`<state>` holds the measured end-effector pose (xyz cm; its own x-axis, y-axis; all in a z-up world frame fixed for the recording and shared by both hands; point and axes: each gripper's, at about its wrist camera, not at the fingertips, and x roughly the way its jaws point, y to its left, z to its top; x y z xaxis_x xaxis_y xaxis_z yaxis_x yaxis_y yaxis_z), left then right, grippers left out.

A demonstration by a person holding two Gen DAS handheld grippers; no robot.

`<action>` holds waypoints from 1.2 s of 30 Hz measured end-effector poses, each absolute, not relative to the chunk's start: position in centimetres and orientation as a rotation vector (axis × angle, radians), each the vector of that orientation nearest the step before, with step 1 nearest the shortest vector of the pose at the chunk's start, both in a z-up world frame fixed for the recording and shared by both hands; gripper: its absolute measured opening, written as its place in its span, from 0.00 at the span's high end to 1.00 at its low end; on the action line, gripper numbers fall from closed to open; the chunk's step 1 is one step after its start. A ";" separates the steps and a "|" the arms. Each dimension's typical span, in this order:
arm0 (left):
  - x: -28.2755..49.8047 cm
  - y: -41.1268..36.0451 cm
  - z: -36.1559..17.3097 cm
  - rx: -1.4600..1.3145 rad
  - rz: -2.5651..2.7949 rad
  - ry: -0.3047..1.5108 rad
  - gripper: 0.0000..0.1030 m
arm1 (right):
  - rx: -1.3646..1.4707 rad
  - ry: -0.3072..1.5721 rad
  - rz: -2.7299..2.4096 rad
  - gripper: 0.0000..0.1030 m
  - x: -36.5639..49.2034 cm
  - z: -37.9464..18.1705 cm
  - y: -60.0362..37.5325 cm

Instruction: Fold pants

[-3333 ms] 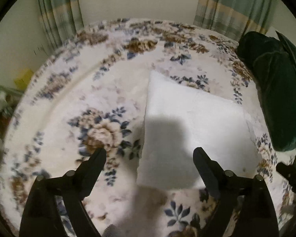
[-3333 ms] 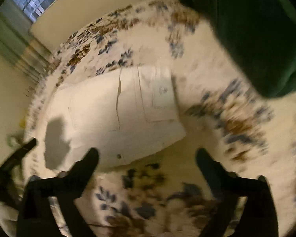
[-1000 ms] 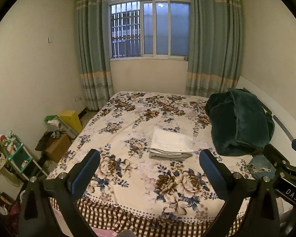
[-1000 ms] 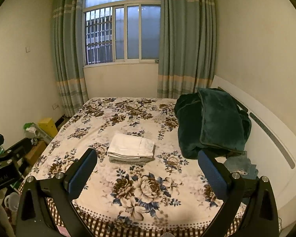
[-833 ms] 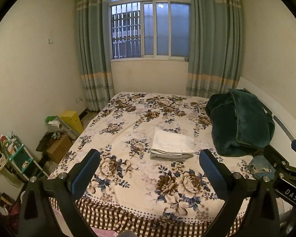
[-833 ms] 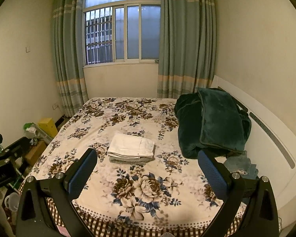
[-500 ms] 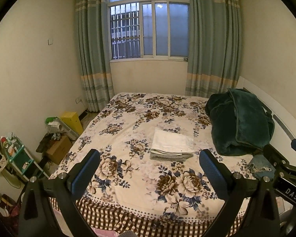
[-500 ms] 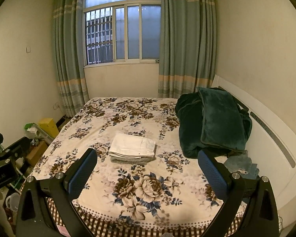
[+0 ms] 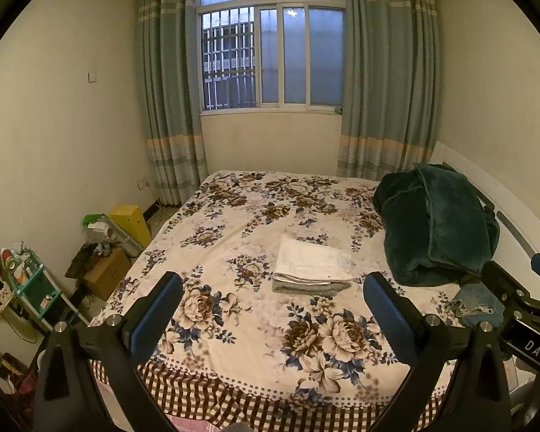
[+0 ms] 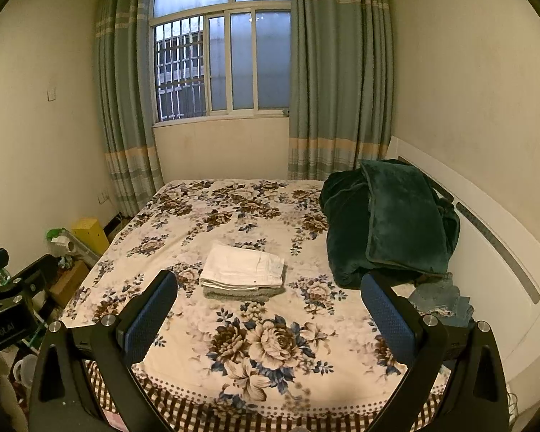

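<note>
Two hand-held grippers show: the left hand-held gripper [image 9: 271,304] and the right hand-held gripper [image 10: 270,304], each with two blue-padded fingers set wide apart. Ahead of them stands one bed [image 9: 234,324]. Straight ahead on it sits one stack of two folded garments: white pants [image 9: 311,261] on top, one grey piece [image 9: 306,288] beneath. Ahead and to the right lies one dark green blanket [image 9: 435,223]. Beyond the bed, one window [image 9: 273,54] is flanked by two curtains [image 9: 169,108]. Left of the grippers stand one yellow box [image 9: 131,221] and one cardboard box [image 9: 108,273].

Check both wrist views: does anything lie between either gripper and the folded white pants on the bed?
Nothing visible does. Only bare floral bedspread separates each open gripper from the folded white pants; the dark green blanket sits off right.
</note>
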<state>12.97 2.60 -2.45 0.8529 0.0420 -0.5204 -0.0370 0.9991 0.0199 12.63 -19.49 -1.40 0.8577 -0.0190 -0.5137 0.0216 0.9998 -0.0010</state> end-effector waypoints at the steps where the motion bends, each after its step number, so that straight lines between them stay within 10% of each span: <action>1: 13.0 2.6 -2.4 0.009 0.041 0.548 0.00 | 0.005 0.538 -0.021 0.00 12.5 -1.3 -19.4; 36: 12.6 1.7 -1.9 0.012 0.039 0.548 0.00 | 0.012 0.537 -0.024 0.00 11.5 -0.5 -17.7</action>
